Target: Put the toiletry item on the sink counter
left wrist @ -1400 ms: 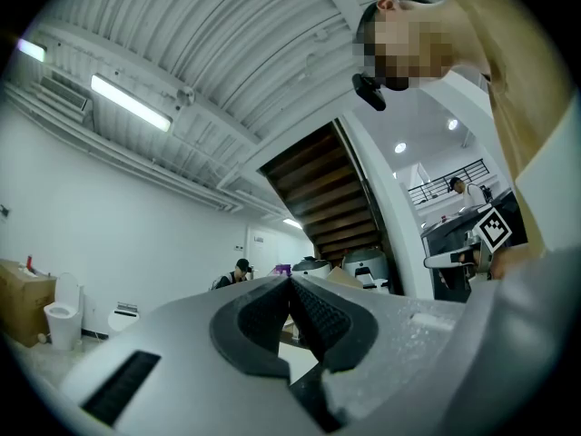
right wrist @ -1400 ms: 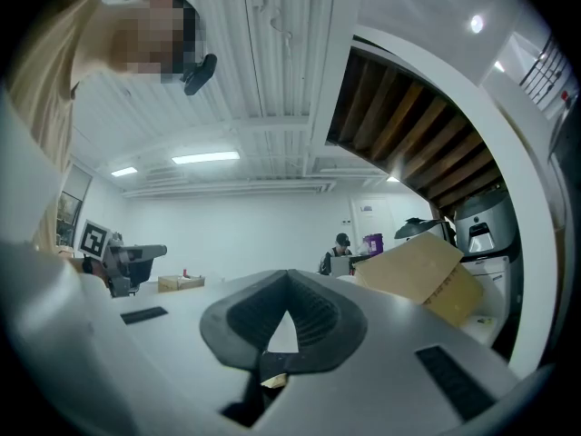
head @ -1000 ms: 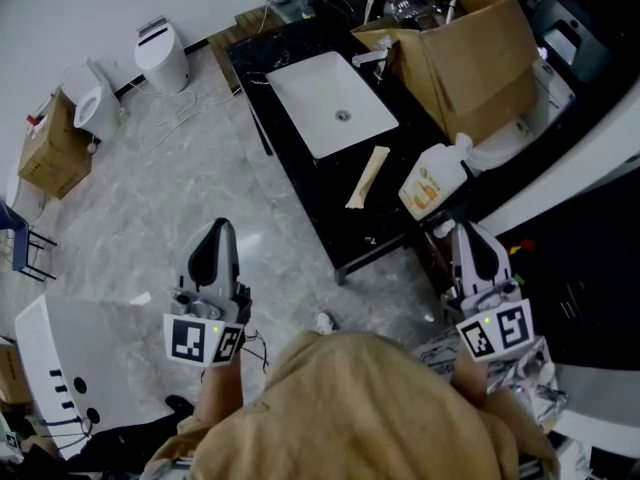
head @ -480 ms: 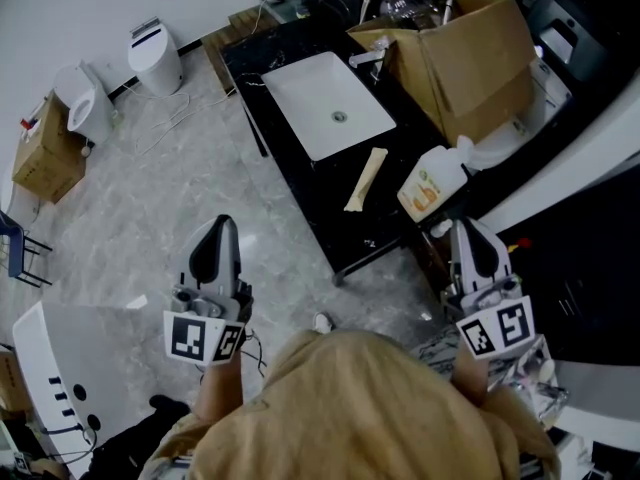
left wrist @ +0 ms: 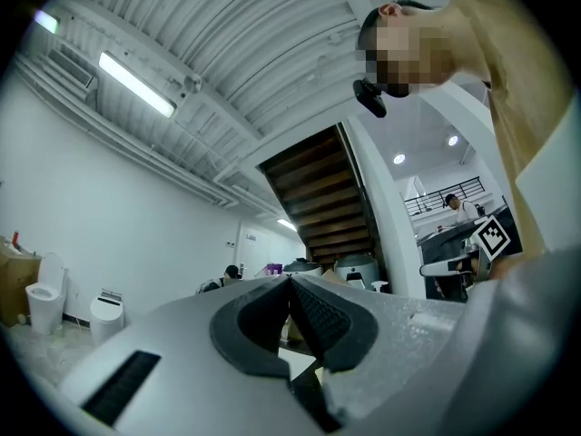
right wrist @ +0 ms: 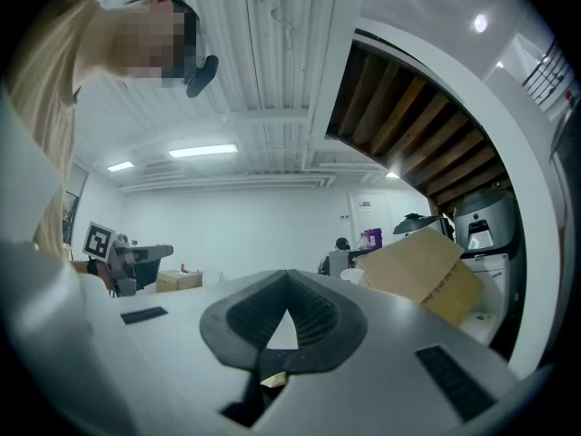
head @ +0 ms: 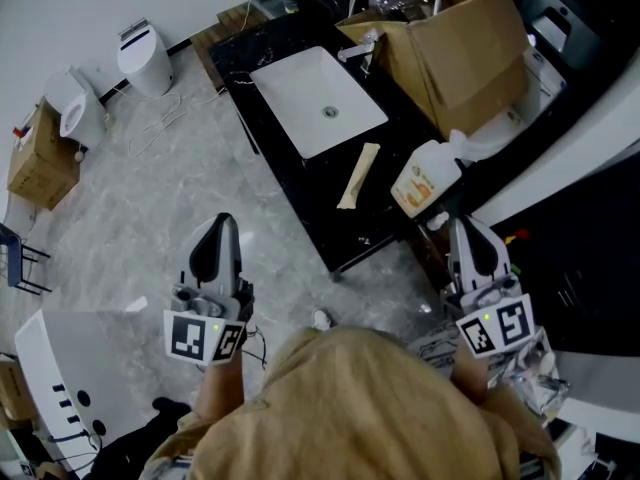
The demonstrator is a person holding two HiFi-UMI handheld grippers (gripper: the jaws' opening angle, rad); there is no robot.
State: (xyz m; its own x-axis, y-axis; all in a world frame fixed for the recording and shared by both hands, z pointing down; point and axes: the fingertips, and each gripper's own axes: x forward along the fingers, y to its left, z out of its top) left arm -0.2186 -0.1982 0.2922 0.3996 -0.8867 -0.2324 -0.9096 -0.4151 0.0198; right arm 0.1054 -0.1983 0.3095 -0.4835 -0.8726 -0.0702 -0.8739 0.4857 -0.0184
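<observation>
Since a second ago, only a slight drift of the head view. No move by the toiletry item (head: 358,175), left gripper (head: 220,230) or right gripper (head: 468,232), both with jaws closed together on nothing. Probably already placed. Lies flat on the counter (head: 333,223), just beside the sink (head: 317,101), long axis slanted across, one end toward the sink's near corner, the other toward the counter's left edge.

a black table (head: 325,218) stands on the pale marbled floor (head: 150,198). a white basin (head: 318,100) is set into it; a long tan packet (head: 358,175) lies just beside the basin, a white jug (head: 425,180) at the right edge.
</observation>
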